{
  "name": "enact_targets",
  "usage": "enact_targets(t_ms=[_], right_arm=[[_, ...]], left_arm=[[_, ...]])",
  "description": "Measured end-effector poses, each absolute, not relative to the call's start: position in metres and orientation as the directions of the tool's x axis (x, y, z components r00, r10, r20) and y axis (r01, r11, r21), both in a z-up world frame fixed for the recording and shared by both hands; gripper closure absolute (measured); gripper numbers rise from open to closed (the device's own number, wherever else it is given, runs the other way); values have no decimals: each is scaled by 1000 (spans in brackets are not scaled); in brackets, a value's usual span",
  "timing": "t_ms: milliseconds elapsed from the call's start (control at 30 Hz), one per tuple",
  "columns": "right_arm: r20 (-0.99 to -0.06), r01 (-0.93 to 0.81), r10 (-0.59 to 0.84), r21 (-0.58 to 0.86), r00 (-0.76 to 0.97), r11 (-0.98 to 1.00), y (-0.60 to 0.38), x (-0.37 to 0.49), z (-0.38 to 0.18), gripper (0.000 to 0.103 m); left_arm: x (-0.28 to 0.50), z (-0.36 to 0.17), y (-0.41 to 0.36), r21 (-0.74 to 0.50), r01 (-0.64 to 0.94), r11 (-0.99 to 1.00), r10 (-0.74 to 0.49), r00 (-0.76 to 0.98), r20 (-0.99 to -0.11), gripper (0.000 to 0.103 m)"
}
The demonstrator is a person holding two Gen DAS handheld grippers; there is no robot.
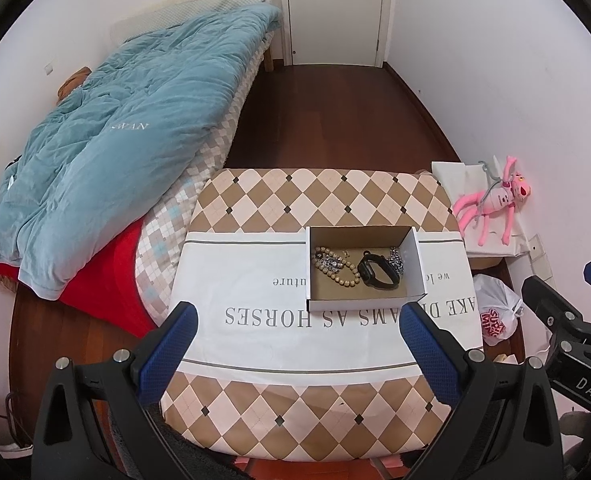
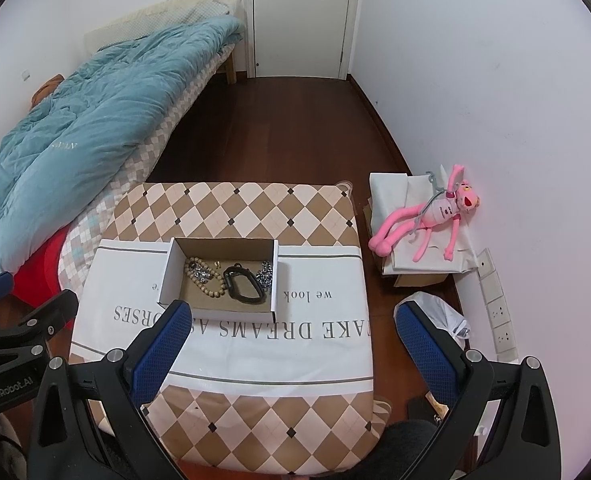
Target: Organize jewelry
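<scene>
1 open cardboard box (image 1: 362, 268) stands on the tabletop (image 1: 255, 280), which is covered by a cloth with diamond pattern and a white band with printed letters. The box is rectangular; its long axis runs left to right, parallel to the white band, and its open top faces up.

Inside the box lie 4 groups of jewelry. 1 wooden bead bracelet (image 1: 337, 270) is at the left side, with 1 darker bead string (image 1: 329, 261) lying touching it – how the 2 cross cannot be told. 1 black watch band (image 1: 378, 270) lies in the middle-right part, its loop flat on the box floor and its long axis going from the back left to the front right. 1 silver chain (image 1: 397, 260) is heaped in the right back corner, next to the box wall.

The left tool (image 1: 301, 346) hangs above the near part of the tabletop with its 2 blue fingers spread wide and nothing between them. The right tool (image 2: 291, 344) is also spread wide and empty – its left finger (image 2: 163, 344) overlaps the box's front edge in the right wrist view.

1 pink plush toy (image 2: 435, 212) lies beside the wall.
</scene>
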State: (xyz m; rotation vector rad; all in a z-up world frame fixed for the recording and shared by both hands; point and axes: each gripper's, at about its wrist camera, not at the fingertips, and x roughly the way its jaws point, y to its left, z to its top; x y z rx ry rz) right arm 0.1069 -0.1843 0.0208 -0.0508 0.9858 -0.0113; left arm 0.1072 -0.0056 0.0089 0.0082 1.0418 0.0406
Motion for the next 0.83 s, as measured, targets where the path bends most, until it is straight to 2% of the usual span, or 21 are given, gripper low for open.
enact_targets(t_ms=[833], right_arm=[[-838, -14, -33, -49, 545, 999, -187, 104, 14, 0]], left_arm=[[105, 6, -4, 9, -33, 999, 25, 508, -861, 0]])
